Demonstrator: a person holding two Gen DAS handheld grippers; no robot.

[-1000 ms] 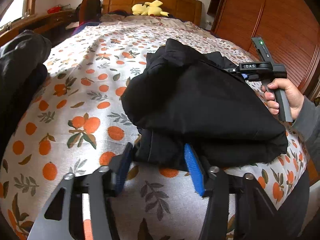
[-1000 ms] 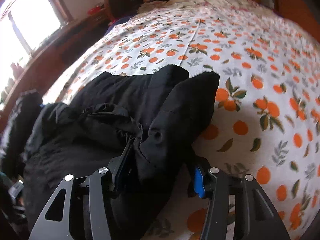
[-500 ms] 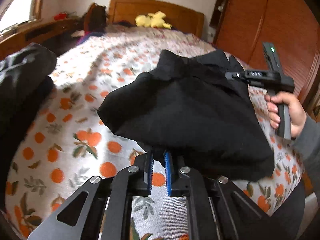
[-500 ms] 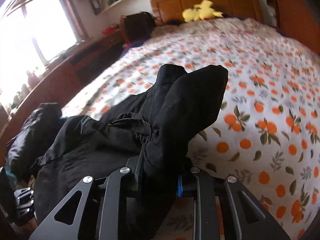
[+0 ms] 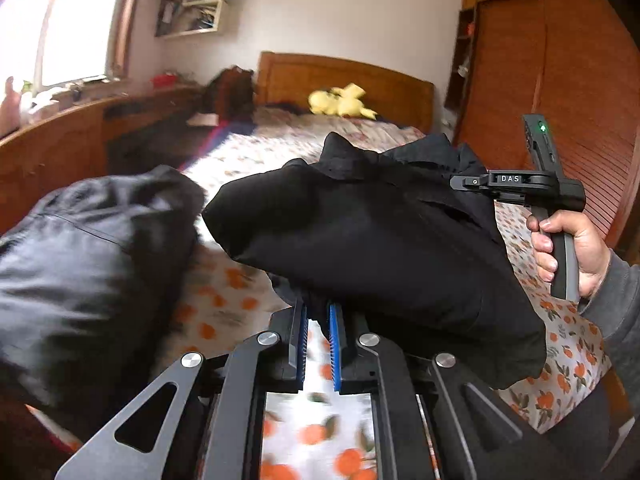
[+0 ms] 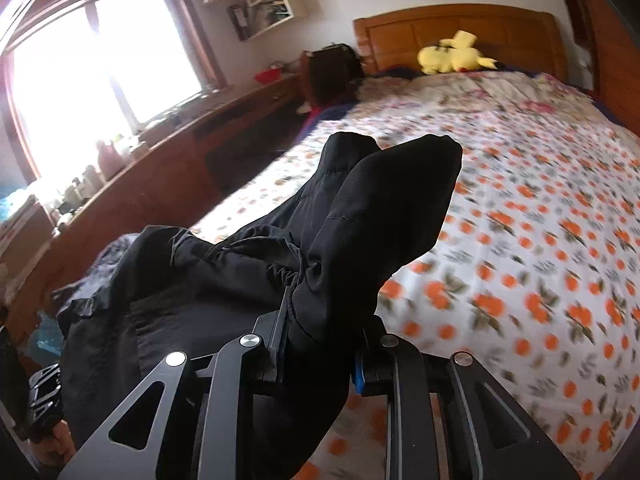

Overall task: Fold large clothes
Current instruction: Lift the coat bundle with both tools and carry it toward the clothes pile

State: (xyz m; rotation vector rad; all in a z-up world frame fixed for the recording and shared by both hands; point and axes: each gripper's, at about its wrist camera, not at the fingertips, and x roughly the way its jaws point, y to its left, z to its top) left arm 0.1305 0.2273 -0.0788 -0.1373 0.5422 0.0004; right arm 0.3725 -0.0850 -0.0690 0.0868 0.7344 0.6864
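Note:
A folded black garment (image 5: 380,248) hangs lifted above the orange-print bed (image 5: 224,292), held between both grippers. My left gripper (image 5: 318,312) is shut on its near lower edge, with a bit of black cloth pinched at the tips of the blue pads. In the left wrist view, a hand (image 5: 568,248) holds my right gripper (image 5: 460,182) at the garment's far right end. The right wrist view shows that gripper (image 6: 320,332) shut on a thick bunch of the garment (image 6: 360,240), which hides the pads. The garment's other end sags down to the left.
A second dark garment (image 5: 80,260) lies heaped on the bed's left side. A yellow plush toy (image 6: 452,56) sits by the wooden headboard (image 6: 460,28). A wooden counter (image 5: 60,148) runs under the window at left. A wooden wardrobe (image 5: 560,80) stands at right.
Both grippers have shut on the black garment and lifted it off the bed. Both cameras have risen and tipped up, so more of the room shows.

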